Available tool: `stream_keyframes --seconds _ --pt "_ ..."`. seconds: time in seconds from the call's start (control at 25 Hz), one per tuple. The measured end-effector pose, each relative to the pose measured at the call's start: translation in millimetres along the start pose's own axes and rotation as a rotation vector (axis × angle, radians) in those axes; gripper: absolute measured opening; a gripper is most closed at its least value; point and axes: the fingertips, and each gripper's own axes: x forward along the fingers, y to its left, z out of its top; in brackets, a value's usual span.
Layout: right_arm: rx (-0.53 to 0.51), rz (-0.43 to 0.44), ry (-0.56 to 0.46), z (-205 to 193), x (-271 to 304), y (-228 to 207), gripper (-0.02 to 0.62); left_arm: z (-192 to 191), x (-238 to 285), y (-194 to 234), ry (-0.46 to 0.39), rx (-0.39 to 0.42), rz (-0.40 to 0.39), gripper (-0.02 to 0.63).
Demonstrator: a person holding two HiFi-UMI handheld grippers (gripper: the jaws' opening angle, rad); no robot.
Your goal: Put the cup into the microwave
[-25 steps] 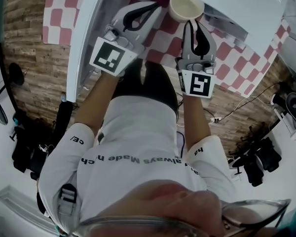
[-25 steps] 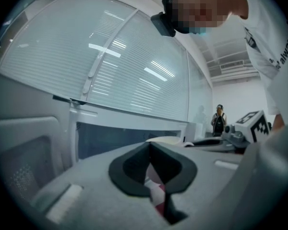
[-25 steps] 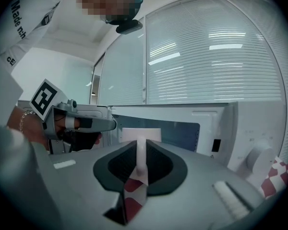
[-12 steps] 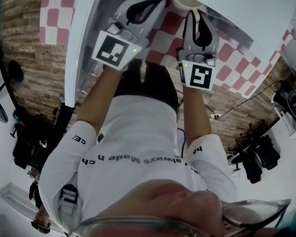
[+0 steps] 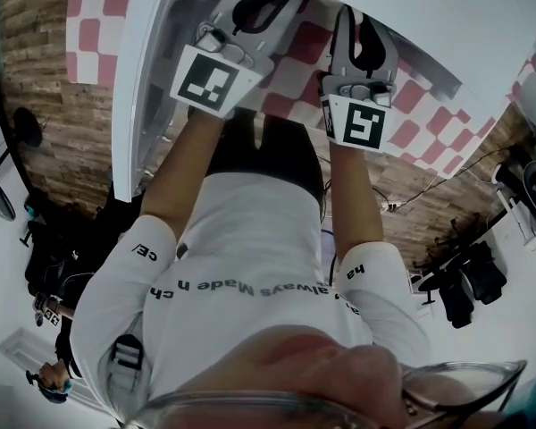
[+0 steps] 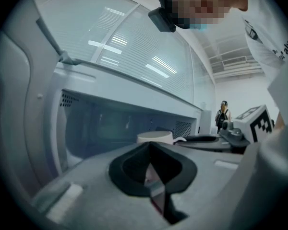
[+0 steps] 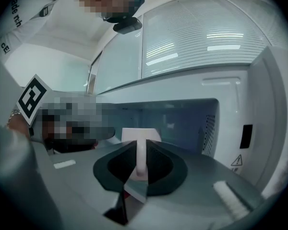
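Cup [image 7: 140, 134], perhaps ceramic, in right tool [image 7: 141, 158]

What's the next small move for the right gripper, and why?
Probably ease the right gripper forward, carrying the cup deeper into the microwave before lowering it. Its jaws are shut on the cup's handle, and the cup faces the open cavity straight ahead. I can't tell whether it is resting on the cavity floor yet.

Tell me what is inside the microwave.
The microwave cavity shows bare walls and a perforated vent. The cup, its handle between the jaws of the right gripper, is at the opening and covers the floor behind it.
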Motion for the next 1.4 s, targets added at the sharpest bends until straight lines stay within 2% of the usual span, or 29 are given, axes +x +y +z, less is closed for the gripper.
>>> stream_keyframes --seconds 0.88,1.4 --pt "-0.008 0.007 -0.013 -13.6 36.8 -13.9 0.041 -16.5 29.5 17.7 0.019 0.002 0.003 0.004" --pt "-0.022 0.019 0.025 -30.4 29.0 -11.3 0.041 -19.6 26.4 11.7 0.04 0.013 -0.006 0.004"
